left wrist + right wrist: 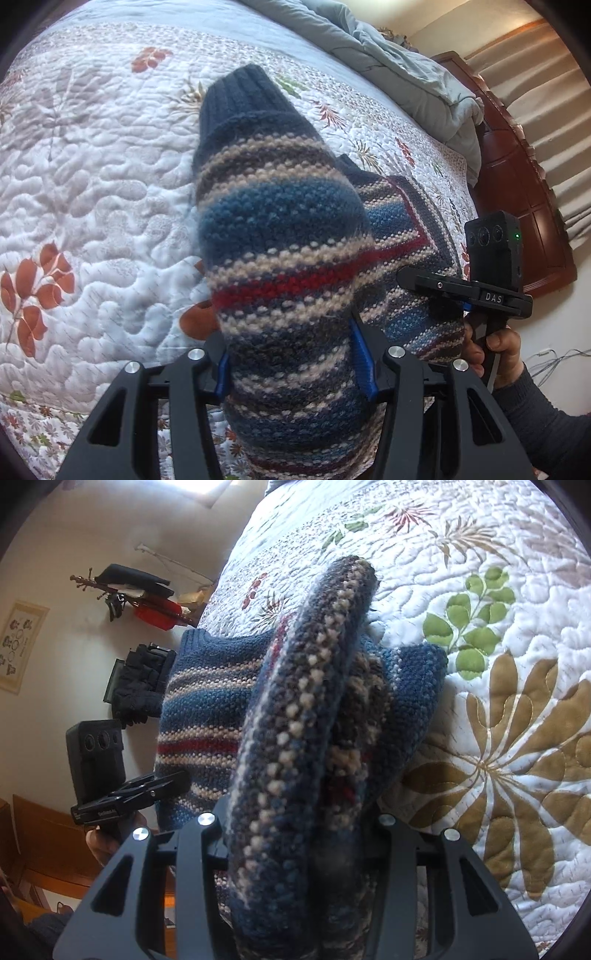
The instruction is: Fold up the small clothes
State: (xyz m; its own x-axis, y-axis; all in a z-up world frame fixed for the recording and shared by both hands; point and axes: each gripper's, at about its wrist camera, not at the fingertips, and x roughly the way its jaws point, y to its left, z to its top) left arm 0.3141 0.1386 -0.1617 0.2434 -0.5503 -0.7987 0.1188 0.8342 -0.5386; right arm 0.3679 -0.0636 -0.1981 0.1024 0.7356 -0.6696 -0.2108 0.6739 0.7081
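Note:
A small striped knit sweater [284, 229] in blue, cream, red and navy hangs over the bed. In the left wrist view its sleeve with a navy ribbed cuff [236, 99] rises ahead of my left gripper [291, 365], whose blue pads [364, 362] press on the knit from both sides. In the right wrist view a bunched fold of the sweater [295, 709] fills the gap of my right gripper [295, 834], which is shut on it. The sweater's body [207, 701] spreads left toward the other gripper [147, 786]. A hand [496, 347] holds the right gripper [461, 291].
A white quilted bedspread [92, 184] with floral print lies under everything. A grey-blue duvet [406, 70] is bunched against the wooden headboard [517, 184]. Beside the bed, a wall rack with dark clothes [136, 590] and wooden furniture [44, 849].

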